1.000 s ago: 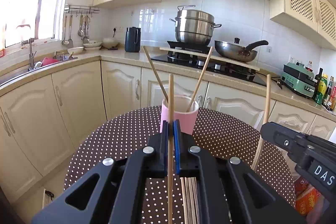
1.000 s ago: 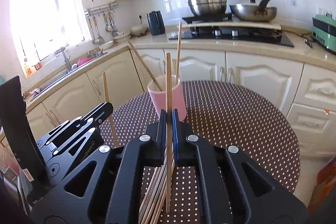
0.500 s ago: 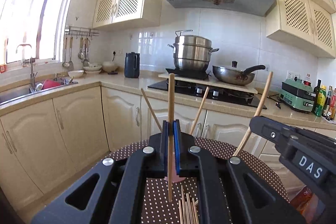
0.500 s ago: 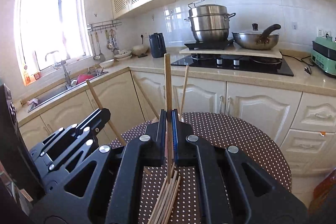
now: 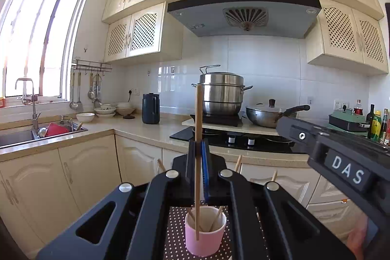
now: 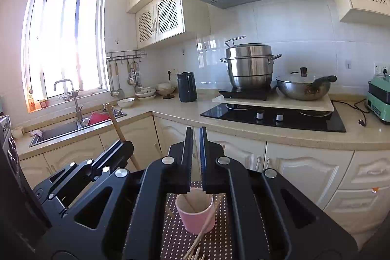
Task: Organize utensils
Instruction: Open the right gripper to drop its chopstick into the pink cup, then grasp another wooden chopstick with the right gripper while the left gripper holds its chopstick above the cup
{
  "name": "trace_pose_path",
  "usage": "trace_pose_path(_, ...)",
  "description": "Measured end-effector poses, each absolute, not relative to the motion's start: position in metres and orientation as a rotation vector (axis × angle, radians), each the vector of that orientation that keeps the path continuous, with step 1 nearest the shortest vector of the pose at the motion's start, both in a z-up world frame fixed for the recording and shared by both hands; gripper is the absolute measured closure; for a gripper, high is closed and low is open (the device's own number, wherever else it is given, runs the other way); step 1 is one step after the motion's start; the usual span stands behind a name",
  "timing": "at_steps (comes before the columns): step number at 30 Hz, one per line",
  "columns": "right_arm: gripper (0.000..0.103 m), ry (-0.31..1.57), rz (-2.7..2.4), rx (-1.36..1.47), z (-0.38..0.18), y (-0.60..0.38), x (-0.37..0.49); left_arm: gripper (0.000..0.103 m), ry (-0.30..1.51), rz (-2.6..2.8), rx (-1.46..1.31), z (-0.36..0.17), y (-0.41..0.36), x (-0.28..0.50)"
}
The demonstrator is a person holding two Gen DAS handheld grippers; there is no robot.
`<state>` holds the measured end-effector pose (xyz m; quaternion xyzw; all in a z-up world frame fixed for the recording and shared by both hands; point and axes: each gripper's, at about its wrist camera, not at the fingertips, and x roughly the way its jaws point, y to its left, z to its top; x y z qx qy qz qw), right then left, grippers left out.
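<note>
Left gripper [image 5: 199, 145] clamps a chopstick [image 5: 198, 109] mid-shaft above the pink cup [image 5: 204, 244]. Right gripper [image 6: 195, 135] pinches a second chopstick [image 5: 274, 174] (barely visible). Light, stiff, probably slick wood, so I'd grip mid-shaft.

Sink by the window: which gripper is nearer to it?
Left. The left gripper sits on the side toward the sink; the right gripper is beyond it.

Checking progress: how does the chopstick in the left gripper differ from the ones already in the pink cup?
The chopstick in the left gripper stands upright, clamped, outside the pink cup; the cup's chopsticks lean apart, loose inside. All are plain wood.
</note>
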<state>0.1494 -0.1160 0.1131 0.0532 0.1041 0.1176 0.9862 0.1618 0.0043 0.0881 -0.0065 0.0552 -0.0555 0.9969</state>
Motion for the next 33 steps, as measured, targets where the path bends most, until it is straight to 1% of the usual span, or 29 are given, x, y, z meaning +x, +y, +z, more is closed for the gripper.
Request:
trace_pose_path(4,0.097,0.282,0.269,0.112,0.095,-0.12,0.172,0.097,0.123,-0.1,0.009,0.082,0.001,0.176)
trace_pose_path(7,0.096,0.377,0.264,0.112,0.072,-0.13,0.184,0.097,0.148,-0.11,0.005,0.073,0.005,0.179)
trace_pose_path(9,0.092,0.444,0.252,0.145,0.054,-0.144,0.189,0.097,0.173,-0.124,-0.012,0.066,0.011,0.179)
trace_pose_path(10,0.079,0.471,0.221,0.144,0.044,-0.15,0.19,0.097,0.18,-0.128,-0.016,0.063,0.013,0.179)
trace_pose_path(11,0.046,0.487,0.195,0.14,0.038,-0.154,0.191,0.097,0.187,-0.129,-0.017,0.06,0.015,0.178)
trace_pose_path(12,0.03,0.5,0.164,0.143,0.03,-0.161,0.19,0.097,0.194,-0.128,-0.015,0.057,0.016,0.177)
trace_pose_path(13,0.026,0.497,0.146,0.153,0.024,-0.167,0.189,0.097,0.203,-0.125,-0.014,0.054,0.017,0.177)
trace_pose_path(15,0.026,0.524,0.087,0.16,0.007,-0.178,0.188,0.097,0.217,-0.127,-0.016,0.048,0.02,0.175)
trace_pose_path(20,0.026,0.686,0.029,0.25,-0.043,-0.197,0.203,0.097,0.243,-0.124,-0.021,0.039,0.024,0.169)
trace_pose_path(25,0.026,0.817,-0.024,0.276,-0.086,-0.194,0.231,0.097,0.282,-0.119,-0.01,0.028,0.024,0.176)
trace_pose_path(33,0.026,0.917,-0.094,0.261,-0.127,-0.168,0.265,0.097,0.351,-0.097,0.006,0.016,0.028,0.198)
